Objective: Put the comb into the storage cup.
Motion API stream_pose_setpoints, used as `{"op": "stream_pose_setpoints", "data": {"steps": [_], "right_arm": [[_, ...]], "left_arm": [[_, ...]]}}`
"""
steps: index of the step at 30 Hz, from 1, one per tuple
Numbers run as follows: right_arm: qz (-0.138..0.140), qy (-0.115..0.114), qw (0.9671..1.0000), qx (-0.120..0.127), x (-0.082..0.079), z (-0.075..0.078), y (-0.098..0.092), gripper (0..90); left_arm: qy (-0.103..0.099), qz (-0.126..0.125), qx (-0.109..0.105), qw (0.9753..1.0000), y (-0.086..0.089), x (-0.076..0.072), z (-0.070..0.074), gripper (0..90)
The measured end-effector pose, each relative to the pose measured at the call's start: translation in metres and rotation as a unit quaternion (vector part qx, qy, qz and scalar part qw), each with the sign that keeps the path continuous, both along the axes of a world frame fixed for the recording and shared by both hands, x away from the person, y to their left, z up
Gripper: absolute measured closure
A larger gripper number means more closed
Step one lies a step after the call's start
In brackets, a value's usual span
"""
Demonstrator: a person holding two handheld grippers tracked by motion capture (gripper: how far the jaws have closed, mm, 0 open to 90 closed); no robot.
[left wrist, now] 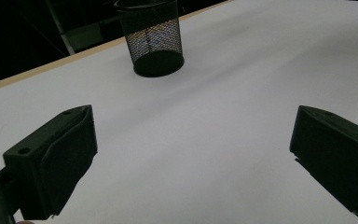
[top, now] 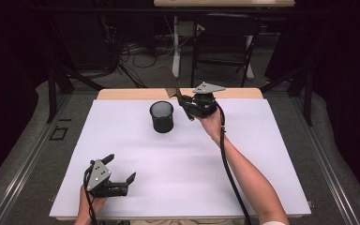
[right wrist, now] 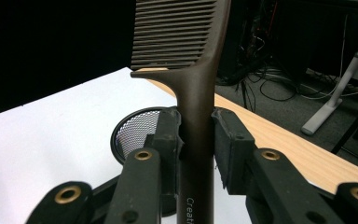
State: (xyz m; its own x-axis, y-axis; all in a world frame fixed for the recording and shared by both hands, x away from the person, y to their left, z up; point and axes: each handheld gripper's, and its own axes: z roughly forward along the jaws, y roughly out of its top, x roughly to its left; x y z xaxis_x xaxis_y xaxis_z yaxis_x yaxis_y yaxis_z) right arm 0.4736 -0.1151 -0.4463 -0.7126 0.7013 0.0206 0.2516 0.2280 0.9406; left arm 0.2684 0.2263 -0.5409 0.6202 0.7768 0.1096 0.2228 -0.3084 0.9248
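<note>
A dark brown comb (top: pixel 170 83) stands upright in my right gripper (top: pixel 184 104), just right of a black mesh cup (top: pixel 161 116) at the back middle of the white table top (top: pixel 243 154). In the right gripper view the jaws are shut on the comb's handle (right wrist: pixel 196 107), its teeth point up and left, and the mesh cup (right wrist: pixel 137 132) sits below and behind. My left gripper (top: pixel 120 168) rests near the front left edge, open wide with nothing in it. In the left gripper view the mesh cup (left wrist: pixel 154 39) stands far ahead of the left gripper (left wrist: pixel 193 149).
A bare wooden strip (top: pixel 136 93) runs along the table's far edge. Beyond it stand a black folding chair (top: pixel 225 42), a white desk leg (top: pixel 176 47) and loose cables (top: pixel 136 54) on the floor. White sheet lies bare between the two grippers.
</note>
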Motion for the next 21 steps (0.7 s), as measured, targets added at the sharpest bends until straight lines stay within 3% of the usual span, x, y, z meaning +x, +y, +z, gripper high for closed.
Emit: {"op": "stream_pose_setpoints", "data": {"steps": [21], "right_arm": [[0.006,-0.006,0.9998,0.018,0.0045,0.0013,0.0105,72.6]], "left_arm": [[-0.001,0.001,0.001,1.0,0.0003,-0.0007,0.0004,0.7]]}}
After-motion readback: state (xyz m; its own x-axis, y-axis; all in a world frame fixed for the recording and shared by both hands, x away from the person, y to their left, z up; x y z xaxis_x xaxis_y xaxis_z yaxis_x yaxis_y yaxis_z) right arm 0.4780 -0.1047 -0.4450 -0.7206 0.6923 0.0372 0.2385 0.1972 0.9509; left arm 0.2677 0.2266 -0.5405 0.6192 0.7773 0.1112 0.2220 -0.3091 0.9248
